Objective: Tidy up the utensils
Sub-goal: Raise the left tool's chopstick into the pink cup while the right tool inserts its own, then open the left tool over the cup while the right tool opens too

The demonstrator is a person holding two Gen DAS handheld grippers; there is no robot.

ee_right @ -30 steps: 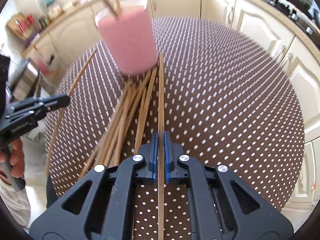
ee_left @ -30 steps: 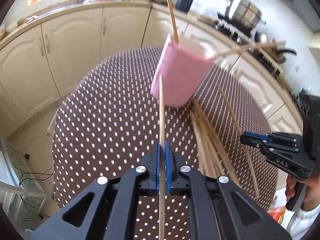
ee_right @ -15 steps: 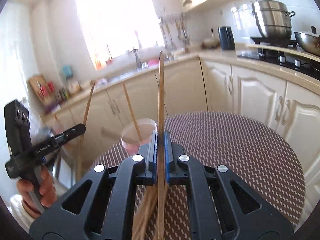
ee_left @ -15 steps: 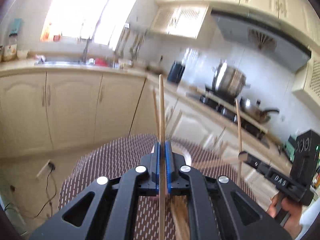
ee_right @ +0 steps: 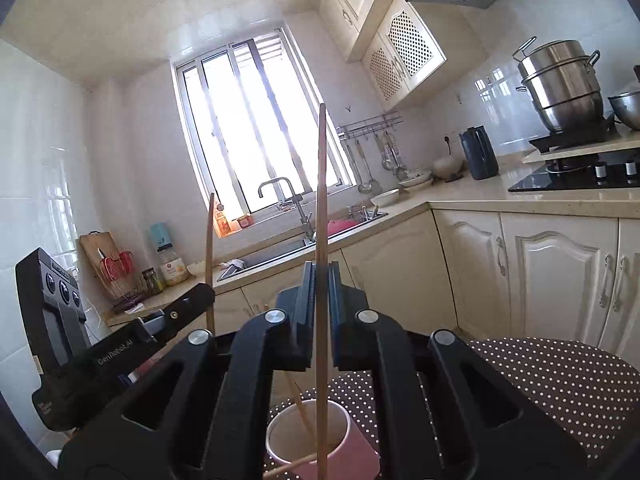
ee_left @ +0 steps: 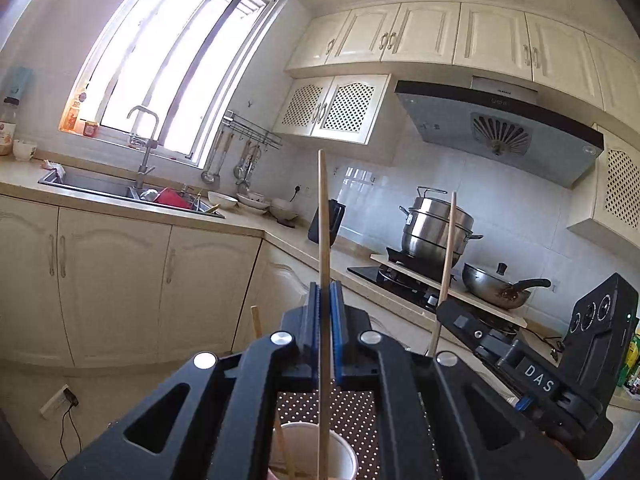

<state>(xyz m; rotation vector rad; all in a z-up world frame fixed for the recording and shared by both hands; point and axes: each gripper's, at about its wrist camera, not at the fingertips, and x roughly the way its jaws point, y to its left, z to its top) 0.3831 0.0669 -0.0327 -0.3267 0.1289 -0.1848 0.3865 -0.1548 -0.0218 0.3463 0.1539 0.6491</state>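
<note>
Sunlit kitchen, dotted surface [ee_right: 560, 376] below. Left tongs [ee_left: 326, 300] pinching upright chopstick [ee_left: 323, 216]; right tongs [ee_right: 320, 280] pinching another chopstick [ee_right: 321, 184], both above pink cup [ee_right: 340, 452]. Risk: releasing off-centre, missing rim, tipping cup.

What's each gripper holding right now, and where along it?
Left gripper pinches one wooden chopstick partway along its shaft, lower end over the pink cup. Right gripper holds another chopstick likewise mid-shaft.
</note>
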